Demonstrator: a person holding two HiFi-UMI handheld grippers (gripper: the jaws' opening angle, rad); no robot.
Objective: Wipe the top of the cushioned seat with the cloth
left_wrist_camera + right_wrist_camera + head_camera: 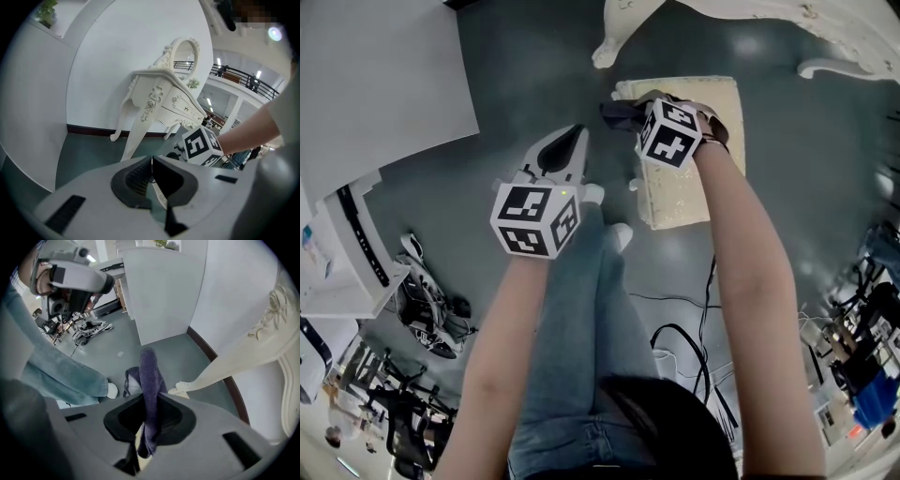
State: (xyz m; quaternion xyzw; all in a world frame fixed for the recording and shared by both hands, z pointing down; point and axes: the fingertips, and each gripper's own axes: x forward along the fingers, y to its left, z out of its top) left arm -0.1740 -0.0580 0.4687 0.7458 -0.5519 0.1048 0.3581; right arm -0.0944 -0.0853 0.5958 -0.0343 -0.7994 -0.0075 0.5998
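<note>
The cushioned seat (717, 108) is lying low on the smooth grey floor (544, 66) in front of the person, a cream rectangular pad with a raised, woven-looking pattern and a thick soft edge. Its long axis is running away from the person, leaning a little to the left at the far end. The right gripper (647, 105) is hovering over the seat's far left corner and pinching the cloth (621, 112), a dark, soft, fuzzy piece bunched into folds that are spilling past the seat's left edge.

In the right gripper view the right gripper (147, 401) is clamping its black, ribbed pads on the cloth (149, 376). The fabric is showing purple-grey there, gathered into a thick strip whose long axis is pointing straight out along the jaws, with a looser fold drooping to the left. Beyond it a cream carved table leg (234, 359) is curving down to the floor, and a jeans leg (56, 373) is ending in a white shoe (111, 390).

The left gripper (572, 139) is hanging well left of the seat, above the bare floor. In its own view the left gripper (152, 164) is pressing its jaws together with nothing between them, and it is facing a white dressing table (161, 101) with scrolled legs, carved flowers and an oval mirror. Black cables (684, 342) are trailing over the floor to the person's right
</note>
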